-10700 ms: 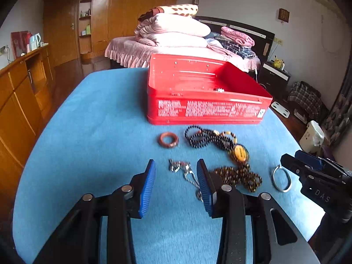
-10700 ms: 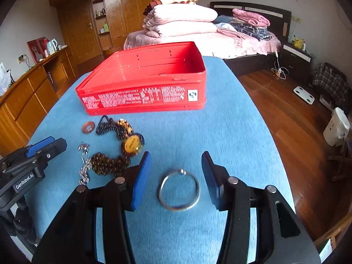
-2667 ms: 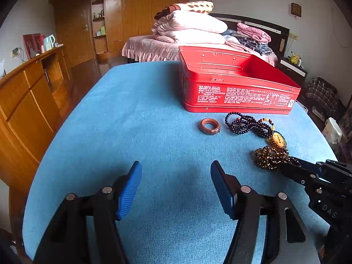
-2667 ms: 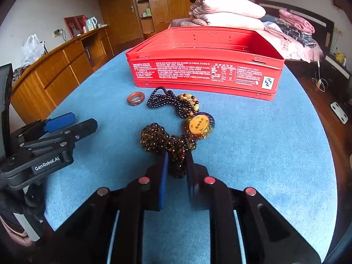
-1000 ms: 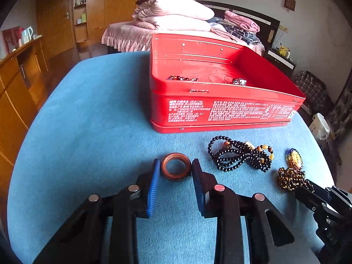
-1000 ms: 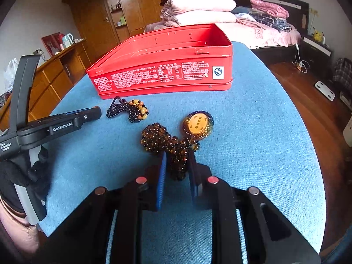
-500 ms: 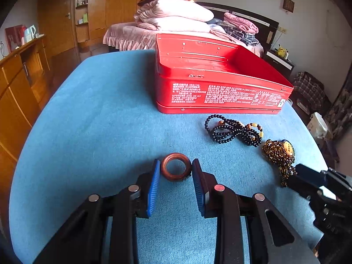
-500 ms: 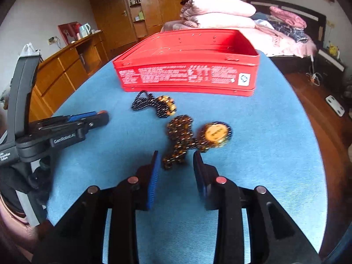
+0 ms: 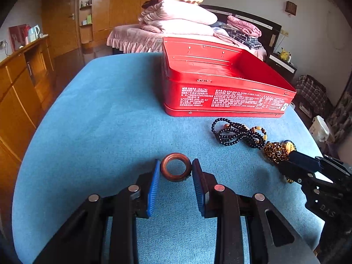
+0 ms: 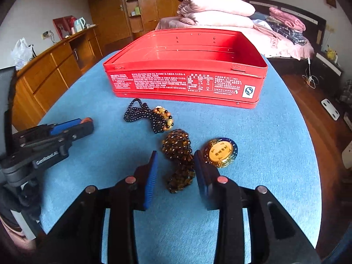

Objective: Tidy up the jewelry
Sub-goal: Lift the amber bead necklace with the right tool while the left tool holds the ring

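Left wrist: my left fingers (image 9: 176, 171) pinch the stiff ring (image 9: 176, 170) across its rim. Right fingers (image 10: 175, 169), just opened, straddle limp brown beads (image 10: 178, 154), gripping nothing; take the bunch mid-clump.

red tin (image 9: 220, 101) floor hidden behind its front wall, tin's white print too small to read

Each wrist camera looked forward and steeply down along its own gripper fingers, close above the blue table (image 9: 92, 118). Both views shared the red tin (image 9: 220, 96) (image 10: 184, 83) and the bed behind it.
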`<state>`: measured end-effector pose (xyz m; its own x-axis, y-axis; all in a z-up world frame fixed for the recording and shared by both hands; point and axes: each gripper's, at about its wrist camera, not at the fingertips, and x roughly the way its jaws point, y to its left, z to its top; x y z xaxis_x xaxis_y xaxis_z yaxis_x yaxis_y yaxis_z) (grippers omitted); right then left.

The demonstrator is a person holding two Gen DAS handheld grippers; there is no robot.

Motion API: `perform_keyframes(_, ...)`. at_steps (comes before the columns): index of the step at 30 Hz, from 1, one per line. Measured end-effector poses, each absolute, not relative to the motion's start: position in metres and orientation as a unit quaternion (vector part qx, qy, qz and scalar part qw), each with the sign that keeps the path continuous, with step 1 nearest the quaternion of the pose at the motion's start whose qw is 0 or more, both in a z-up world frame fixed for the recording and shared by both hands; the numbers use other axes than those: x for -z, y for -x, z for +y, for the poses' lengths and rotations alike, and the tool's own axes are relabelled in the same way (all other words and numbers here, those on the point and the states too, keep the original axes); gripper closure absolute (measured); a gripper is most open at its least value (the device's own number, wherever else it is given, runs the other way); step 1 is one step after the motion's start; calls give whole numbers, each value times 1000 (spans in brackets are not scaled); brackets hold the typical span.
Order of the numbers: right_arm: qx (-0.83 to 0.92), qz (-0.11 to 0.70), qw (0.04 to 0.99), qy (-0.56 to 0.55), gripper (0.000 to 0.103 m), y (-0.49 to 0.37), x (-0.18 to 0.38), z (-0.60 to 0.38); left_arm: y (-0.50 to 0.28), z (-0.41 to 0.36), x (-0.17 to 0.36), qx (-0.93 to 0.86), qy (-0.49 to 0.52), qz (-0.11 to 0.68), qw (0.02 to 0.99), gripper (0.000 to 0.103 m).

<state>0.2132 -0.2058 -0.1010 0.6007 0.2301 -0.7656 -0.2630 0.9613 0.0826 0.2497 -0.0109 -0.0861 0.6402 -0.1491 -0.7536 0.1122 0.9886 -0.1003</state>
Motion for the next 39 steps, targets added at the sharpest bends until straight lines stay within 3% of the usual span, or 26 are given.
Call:
perform_keyframes(4,-150,427,890,63,50,-216,104,-191,-250,-11,88,79,24,420,904,74)
perform_keyframes(6,-143,422,890,96,49,-212,107,-183,-249,-12,88,81,23,420,904,74)
perform_keyframes(13,-137,418,894,87,50,-225,112,-187,-246,-12,90,86,25,422,902,74)
perform_keyframes(19,-128,423,896,44,73,-230,110,-203,-245,-11,87,85,29,421,903,74)
perform_keyframes(25,-119,425,897,17,85,-226,104,-209,-241,-11,82,90,25,415,905,74)
perform_keyframes(39,-138,431,890,50,72,-223,106,-199,-240,-16,82,92,19,418,904,74)
